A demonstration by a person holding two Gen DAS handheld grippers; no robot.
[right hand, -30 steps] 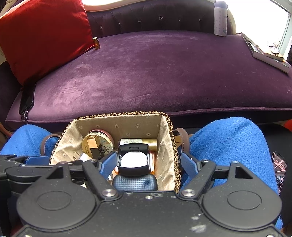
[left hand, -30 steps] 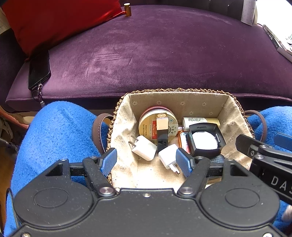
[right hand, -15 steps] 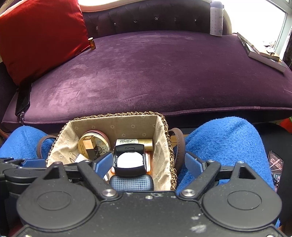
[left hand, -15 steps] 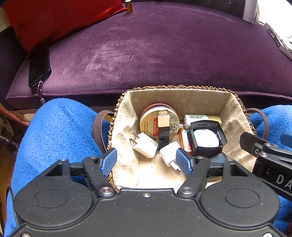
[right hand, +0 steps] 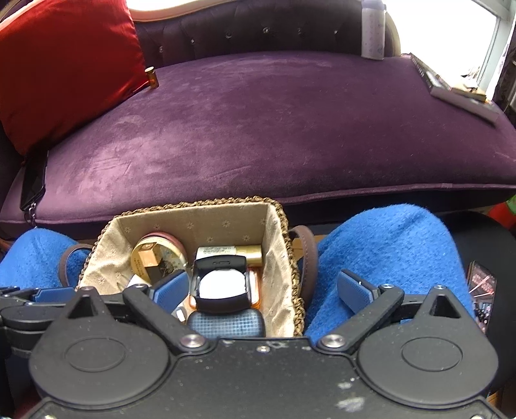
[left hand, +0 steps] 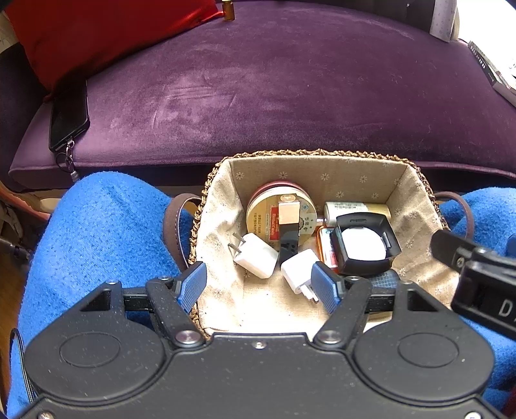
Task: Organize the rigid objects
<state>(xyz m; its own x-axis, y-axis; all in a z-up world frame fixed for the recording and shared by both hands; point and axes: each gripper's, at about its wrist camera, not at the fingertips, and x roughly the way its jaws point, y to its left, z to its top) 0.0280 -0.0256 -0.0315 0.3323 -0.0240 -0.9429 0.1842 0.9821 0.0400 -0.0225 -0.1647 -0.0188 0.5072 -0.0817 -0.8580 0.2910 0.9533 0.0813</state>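
Observation:
A woven basket [left hand: 222, 206] [right hand: 277, 251] with beige lining rests on blue-clad knees. It holds a round tin [left hand: 267, 212], two white plug chargers [left hand: 256, 254], a black adapter [left hand: 288, 241], a gold-and-white tube [left hand: 354, 208], an orange tin and a black case with a white inside [left hand: 364, 245] [right hand: 221, 283] lying on a blue-grey checked pouch [right hand: 225, 324]. My left gripper [left hand: 258, 285] hangs half open over the basket's near left corner, gripping nothing. My right gripper [right hand: 262, 290] has its jaws opening wide, astride the basket's right wall; the pads press on nothing.
Behind the basket lies a purple sofa cushion [right hand: 290, 129]. A red pillow [right hand: 64, 64], a dark phone with keys [left hand: 69, 116] and a small amber bottle [right hand: 151, 77] are at the left. Books [right hand: 458, 93] and a grey bottle [right hand: 372, 29] are at the back right.
The right gripper's jaws have spread wide apart, away from the black case, which stays lying in the basket. The left gripper has kept still with the same gap.

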